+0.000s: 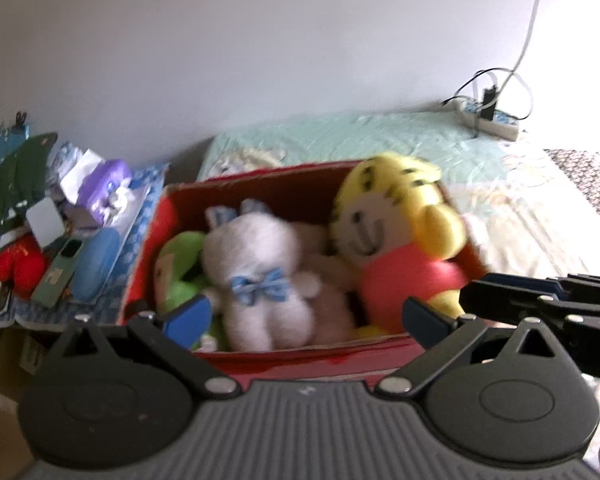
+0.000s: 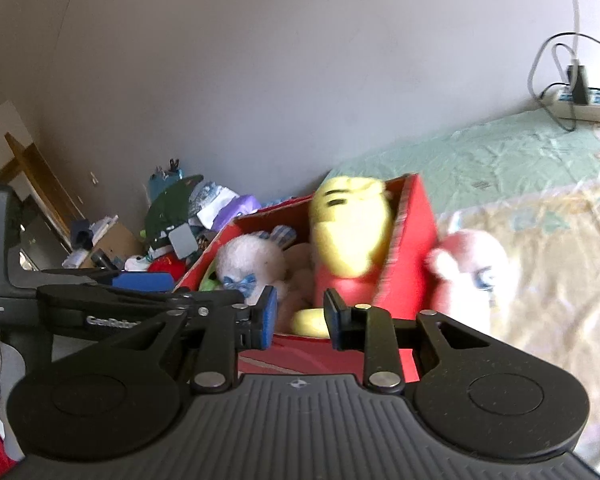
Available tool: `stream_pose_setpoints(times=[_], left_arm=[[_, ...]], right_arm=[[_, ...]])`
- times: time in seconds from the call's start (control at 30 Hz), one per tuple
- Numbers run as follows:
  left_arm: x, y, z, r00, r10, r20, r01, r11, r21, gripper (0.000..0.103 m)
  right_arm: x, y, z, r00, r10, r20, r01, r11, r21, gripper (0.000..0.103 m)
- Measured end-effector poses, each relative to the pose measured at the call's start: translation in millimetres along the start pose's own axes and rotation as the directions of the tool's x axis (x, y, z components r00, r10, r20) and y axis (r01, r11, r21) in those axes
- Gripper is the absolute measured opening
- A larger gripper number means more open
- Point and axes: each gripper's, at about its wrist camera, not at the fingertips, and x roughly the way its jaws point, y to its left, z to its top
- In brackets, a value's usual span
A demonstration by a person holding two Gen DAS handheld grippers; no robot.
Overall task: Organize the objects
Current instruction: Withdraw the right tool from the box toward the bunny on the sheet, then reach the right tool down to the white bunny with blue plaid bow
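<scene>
A red cardboard box (image 1: pixel 300 360) stands on the bed and holds a white bunny plush (image 1: pixel 260 268) with a blue bow, a green plush (image 1: pixel 178 264) and a yellow tiger plush (image 1: pixel 396 232) in a pink shirt. My left gripper (image 1: pixel 308 316) is open and empty just above the box's near wall. My right gripper (image 2: pixel 300 316) is open and empty at the box's near right corner; it also shows in the left wrist view (image 1: pixel 540 308). The box (image 2: pixel 408 256) and tiger (image 2: pixel 352 232) show in the right wrist view. A pink-and-white plush (image 2: pixel 472 272) lies on the bed right of the box.
A cluttered pile (image 1: pixel 60 216) of packets, tissues and a red toy sits left of the box. A power strip (image 1: pixel 492 120) with cables lies on the bed by the wall. The quilted bedspread (image 1: pixel 520 208) stretches to the right.
</scene>
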Motion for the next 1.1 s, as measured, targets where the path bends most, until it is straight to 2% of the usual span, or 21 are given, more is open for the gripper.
stream_pose_setpoints(times=[0.17,0.33,0.47,0.6,0.87,1.0,1.1], left_arm=[[-10,-35,3,1.000,-0.024,0.020,0.024,1.000,0.001,0.100],[-15,-67,5,0.997,-0.075,0.027,0.075,0.997,-0.004,0.099],[-17,-93,2,0.993,-0.116,0.032,0.116,0.993,0.007,0.099],[-13,-113,-7,0.990,-0.139,0.014,0.138,0.990,0.013,0.099],[1,-116,-24,0.992,-0.114,-0.059,0.110,0.992,-0.063,0.099],[7,-113,-30,0.993,-0.086,-0.080,0.079,0.993,-0.087,0.099],[10,-111,-35,0.993,-0.067,-0.101,0.057,0.994,-0.098,0.099]], right_arm=[[-20,-42,6,0.999,-0.045,-0.007,0.045,0.998,0.046,0.029],[-25,-79,3,0.994,-0.089,-0.057,0.092,0.994,0.064,0.029],[-19,-96,-3,0.989,-0.096,-0.108,0.102,0.994,0.047,0.030],[-7,-107,-5,0.985,-0.072,-0.154,0.077,0.997,0.027,0.030],[38,-111,-24,0.970,-0.090,-0.227,0.062,0.990,-0.128,0.030],[55,-109,-35,0.964,-0.123,-0.235,0.074,0.976,-0.205,0.031],[61,-109,-37,0.968,-0.128,-0.214,0.082,0.974,-0.212,0.033]])
